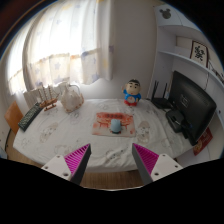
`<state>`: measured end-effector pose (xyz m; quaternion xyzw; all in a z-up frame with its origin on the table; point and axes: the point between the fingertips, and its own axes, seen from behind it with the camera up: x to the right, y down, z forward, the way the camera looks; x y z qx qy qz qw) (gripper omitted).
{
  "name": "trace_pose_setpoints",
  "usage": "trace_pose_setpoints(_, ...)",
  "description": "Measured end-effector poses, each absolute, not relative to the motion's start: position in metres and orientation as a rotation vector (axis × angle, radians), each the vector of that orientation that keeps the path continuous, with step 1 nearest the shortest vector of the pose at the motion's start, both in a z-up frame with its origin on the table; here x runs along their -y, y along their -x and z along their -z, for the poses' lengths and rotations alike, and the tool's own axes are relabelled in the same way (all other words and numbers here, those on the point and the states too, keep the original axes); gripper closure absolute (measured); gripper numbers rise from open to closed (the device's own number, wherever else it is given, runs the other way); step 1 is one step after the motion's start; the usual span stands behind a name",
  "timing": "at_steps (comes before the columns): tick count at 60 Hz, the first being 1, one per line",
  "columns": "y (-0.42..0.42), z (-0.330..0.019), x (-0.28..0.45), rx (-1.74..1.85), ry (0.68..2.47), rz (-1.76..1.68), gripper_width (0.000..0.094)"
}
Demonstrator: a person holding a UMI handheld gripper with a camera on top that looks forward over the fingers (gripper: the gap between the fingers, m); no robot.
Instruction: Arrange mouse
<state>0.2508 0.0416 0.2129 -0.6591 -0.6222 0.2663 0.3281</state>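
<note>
Both fingers [111,160] of the gripper stand wide apart, with their magenta pads [77,157] facing each other and nothing held between them; they hover in front of the near edge of the counter [60,135].

At the far left of the counter lies a dark keyboard [31,117], placed at an angle near the edge. Behind it some thin white things [40,95] stand upright in a row; I cannot tell what they are. Just beside them sits a white bag-like object [71,97] with a handle on top. Behind all these hangs a bright window curtain [65,45].

Near the middle of the counter lies a reddish mat [108,126], and on it rests the mouse [115,125]. It looks small, rounded and pale, light grey or bluish, and it is well beyond the fingers, about between their lines. Details such as buttons are too small to tell.

Further back, close to the wall, stands a blue and white cartoon figure [131,95]. To the right of it is a black router [160,97] with upright antennas, then a large black monitor [191,103] turned partly sideways. Above the monitor is a white shelf [180,40] holding a card with a dark character [199,53].
</note>
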Motion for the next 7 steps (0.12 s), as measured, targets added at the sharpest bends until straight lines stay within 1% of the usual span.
trace_pose_setpoints(7,-0.2537,-0.2028,-0.0399,1.643,1.722,-0.682,0.0083)
